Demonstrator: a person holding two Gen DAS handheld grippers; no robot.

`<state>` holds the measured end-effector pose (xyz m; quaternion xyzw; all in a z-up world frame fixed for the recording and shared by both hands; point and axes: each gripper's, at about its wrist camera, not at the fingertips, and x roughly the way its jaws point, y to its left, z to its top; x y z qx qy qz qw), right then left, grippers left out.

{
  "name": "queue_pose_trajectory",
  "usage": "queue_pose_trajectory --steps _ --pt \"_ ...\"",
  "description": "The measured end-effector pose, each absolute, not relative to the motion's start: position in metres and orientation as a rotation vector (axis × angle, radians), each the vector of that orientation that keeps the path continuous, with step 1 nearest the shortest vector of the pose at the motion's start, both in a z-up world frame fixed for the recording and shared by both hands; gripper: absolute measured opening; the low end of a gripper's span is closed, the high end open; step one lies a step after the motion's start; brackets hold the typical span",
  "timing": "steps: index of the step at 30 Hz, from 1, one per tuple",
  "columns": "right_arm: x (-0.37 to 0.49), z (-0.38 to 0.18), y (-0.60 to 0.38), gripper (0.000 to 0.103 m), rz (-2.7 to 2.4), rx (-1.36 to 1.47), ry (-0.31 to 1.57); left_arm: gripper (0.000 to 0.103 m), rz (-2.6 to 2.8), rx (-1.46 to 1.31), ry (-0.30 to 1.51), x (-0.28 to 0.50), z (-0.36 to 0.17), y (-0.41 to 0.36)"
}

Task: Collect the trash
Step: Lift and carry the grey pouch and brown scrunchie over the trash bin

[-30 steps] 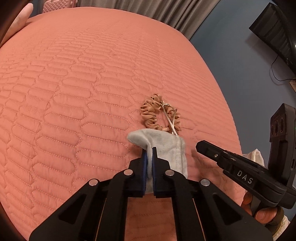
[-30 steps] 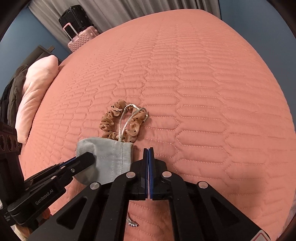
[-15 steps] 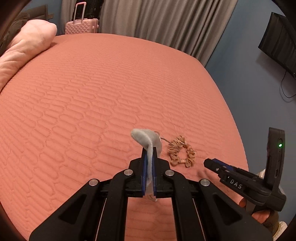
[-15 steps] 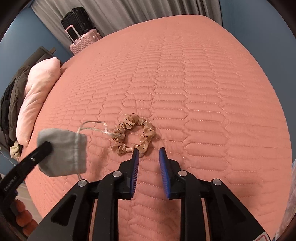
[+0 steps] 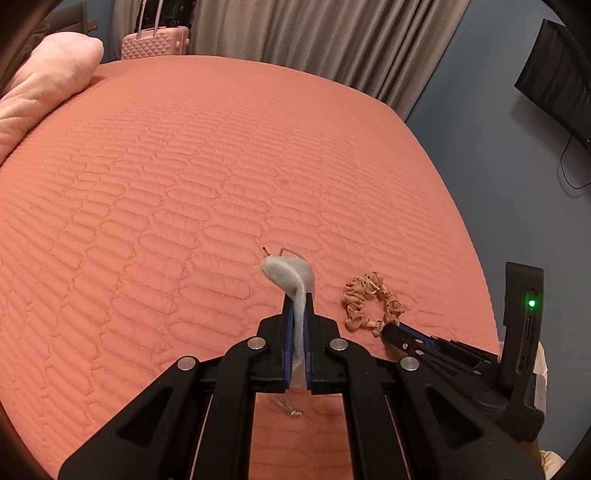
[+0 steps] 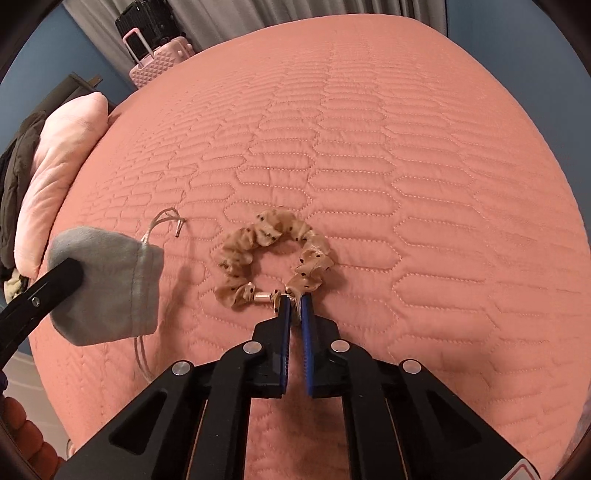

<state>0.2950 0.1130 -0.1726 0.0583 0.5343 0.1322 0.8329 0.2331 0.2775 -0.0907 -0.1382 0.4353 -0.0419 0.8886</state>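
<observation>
A grey drawstring pouch (image 5: 290, 275) hangs above the orange quilted bed (image 5: 184, 184), and my left gripper (image 5: 298, 299) is shut on it. In the right wrist view the pouch (image 6: 107, 284) floats at the left with its cord dangling. A tan spotted scrunchie (image 6: 258, 240) lies flat on the quilt. My right gripper (image 6: 294, 301) is closing its jaws on the scrunchie's near edge, with fabric pinched between the blue pads. The left wrist view shows the scrunchie (image 5: 365, 295) to the right of the pouch, with the right gripper (image 5: 391, 330) at its near rim.
A pink pillow (image 5: 40, 85) rests at the bed's far left. A pink suitcase (image 5: 155, 44) and grey curtains (image 5: 295, 33) stand beyond the bed. A dark screen (image 5: 554, 85) hangs on the blue wall at right. Dark clothes (image 6: 14, 166) pile up beside the pillow.
My left gripper has lifted the pouch off the bed, pulling its cord off the scrunchie. My right gripper opened, moved onto the scrunchie and closed on its near edge.
</observation>
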Motion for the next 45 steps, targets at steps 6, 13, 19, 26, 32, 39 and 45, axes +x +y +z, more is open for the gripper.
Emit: queue_pose_trajectory --steps 6,13,19,26,32,39,45 --pt "0.24 -0.153 0.075 0.003 0.278 0.174 1.102 0.005 -0.146 -0.261 0.919 0.212 -0.085 0.243" --pt "0.18 -0.113 0.017 0.003 0.228 0.223 1.022 0.005 -0.217 -0.215 0.911 0.18 -0.065 0.2" --pt "0.135 -0.068 -0.033 0.003 0.173 0.249 0.918 0.005 -0.291 -0.166 0.871 0.163 -0.036 0.163" --pt "0.09 -0.021 -0.082 0.003 0.121 0.286 0.815 0.005 -0.378 -0.098 0.808 0.133 0.001 0.119" --pt "0.053 0.005 -0.118 0.003 0.083 0.299 0.749 0.005 -0.439 -0.046 0.762 0.11 0.023 0.082" --pt "0.02 0.027 -0.154 0.003 0.032 0.311 0.682 0.005 -0.51 0.011 0.717 0.094 0.044 0.051" --pt "-0.003 0.043 -0.183 0.003 -0.008 0.327 0.627 0.005 -0.558 0.051 0.687 0.083 0.056 0.026"
